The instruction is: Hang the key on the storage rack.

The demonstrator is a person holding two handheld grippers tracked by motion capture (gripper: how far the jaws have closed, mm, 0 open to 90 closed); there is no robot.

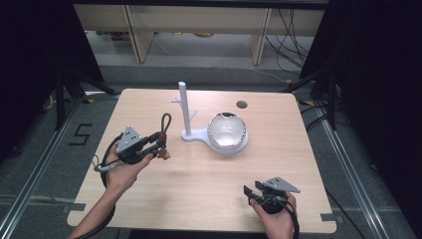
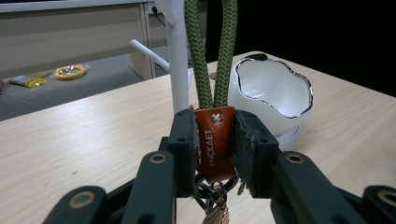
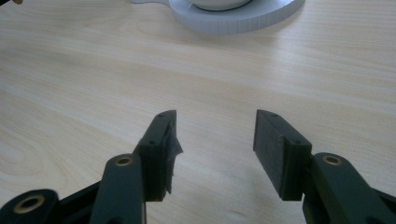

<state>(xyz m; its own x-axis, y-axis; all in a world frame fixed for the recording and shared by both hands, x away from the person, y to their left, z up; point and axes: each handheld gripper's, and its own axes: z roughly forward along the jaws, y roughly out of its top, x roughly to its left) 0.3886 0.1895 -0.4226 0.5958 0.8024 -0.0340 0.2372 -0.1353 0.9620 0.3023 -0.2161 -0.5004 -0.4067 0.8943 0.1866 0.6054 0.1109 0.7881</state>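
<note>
Left gripper pinches the brown leather tab of a green braided-cord keychain; right gripper rests spread
Lift the loop level over the white pegged stand and hook a peg, probably

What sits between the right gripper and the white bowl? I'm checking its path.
Nothing: in the high view, bare wooden table separates the open right gripper from the bowl; the right gripper view agrees.

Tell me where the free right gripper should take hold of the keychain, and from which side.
A judgement: grip the green rope loop above the brown leather tab, because the left gripper has its jaws shut on that tab and the metal rings hang below. The loop stands upright with both strands exposed, so the open right gripper should probably come from the keychain's right, level, jaws spanning both strands.
</note>
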